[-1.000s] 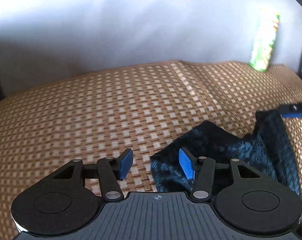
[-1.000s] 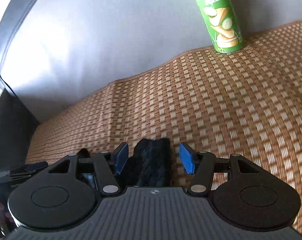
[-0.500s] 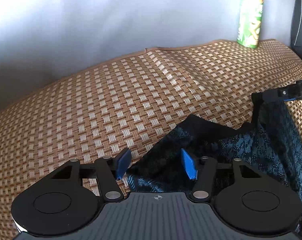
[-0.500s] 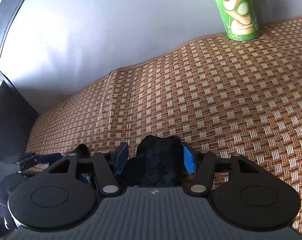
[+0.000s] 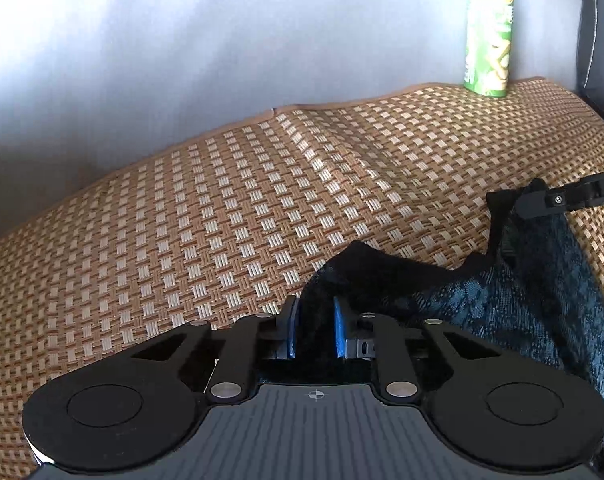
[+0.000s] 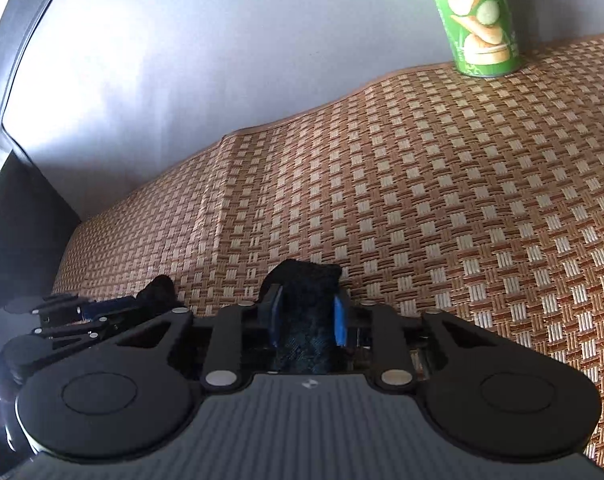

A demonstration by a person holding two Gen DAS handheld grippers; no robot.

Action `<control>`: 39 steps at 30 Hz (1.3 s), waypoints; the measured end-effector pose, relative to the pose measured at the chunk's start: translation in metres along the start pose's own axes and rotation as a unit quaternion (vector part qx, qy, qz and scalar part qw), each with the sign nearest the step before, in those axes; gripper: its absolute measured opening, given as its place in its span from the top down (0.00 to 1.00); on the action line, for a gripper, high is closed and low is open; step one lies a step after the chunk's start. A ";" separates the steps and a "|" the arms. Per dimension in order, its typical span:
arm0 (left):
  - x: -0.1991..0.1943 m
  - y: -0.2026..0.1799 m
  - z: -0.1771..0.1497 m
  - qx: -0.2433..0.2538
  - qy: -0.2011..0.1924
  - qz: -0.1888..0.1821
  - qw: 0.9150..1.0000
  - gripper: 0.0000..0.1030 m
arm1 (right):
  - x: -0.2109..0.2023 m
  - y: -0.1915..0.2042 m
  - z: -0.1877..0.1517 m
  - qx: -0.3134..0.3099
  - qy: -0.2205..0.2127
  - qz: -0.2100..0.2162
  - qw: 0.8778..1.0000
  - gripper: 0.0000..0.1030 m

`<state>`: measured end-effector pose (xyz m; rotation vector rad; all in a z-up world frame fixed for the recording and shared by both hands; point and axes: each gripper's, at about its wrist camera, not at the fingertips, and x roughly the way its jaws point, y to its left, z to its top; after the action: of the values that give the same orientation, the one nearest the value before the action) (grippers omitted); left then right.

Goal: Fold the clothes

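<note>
A dark blue-black patterned garment (image 5: 481,296) hangs between the two grippers over a woven mat (image 5: 222,220). My left gripper (image 5: 315,330) is shut on one corner of it. My right gripper (image 6: 307,320) is shut on another corner (image 6: 305,280); it also shows at the right edge of the left wrist view (image 5: 541,200), gripping the cloth. The left gripper shows at the left of the right wrist view (image 6: 82,312). The rest of the garment is hidden below the grippers.
A green chips can (image 5: 487,28) stands at the mat's back edge against a grey wall; it also shows in the right wrist view (image 6: 477,20). A dark cushion (image 5: 597,28) rises at the far right. A dark surface (image 6: 18,220) borders the mat's left end.
Both grippers have closed on the garment's corners, the left from wide open. Both have lifted and moved forward with the cloth stretched between them.
</note>
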<state>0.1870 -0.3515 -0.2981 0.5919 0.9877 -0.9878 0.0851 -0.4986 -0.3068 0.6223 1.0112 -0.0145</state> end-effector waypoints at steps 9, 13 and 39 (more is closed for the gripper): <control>-0.044 0.009 0.005 -0.046 -0.032 -0.033 0.998 1.00 | -0.023 0.000 0.008 0.011 -0.015 0.041 0.999 0.93; -0.119 0.015 -0.007 -0.070 -0.085 -0.077 0.991 1.00 | -0.082 0.016 0.003 -0.021 -0.047 0.122 0.991 0.93; -0.221 -0.087 -0.283 0.094 0.153 -0.145 0.973 0.72 | -0.181 0.048 -0.290 -0.253 0.194 0.128 0.939 0.87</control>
<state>-0.0503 -0.0769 -0.2284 0.7890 1.2879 -1.2837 -0.2276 -0.3645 -0.2492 0.2786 1.2453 0.6039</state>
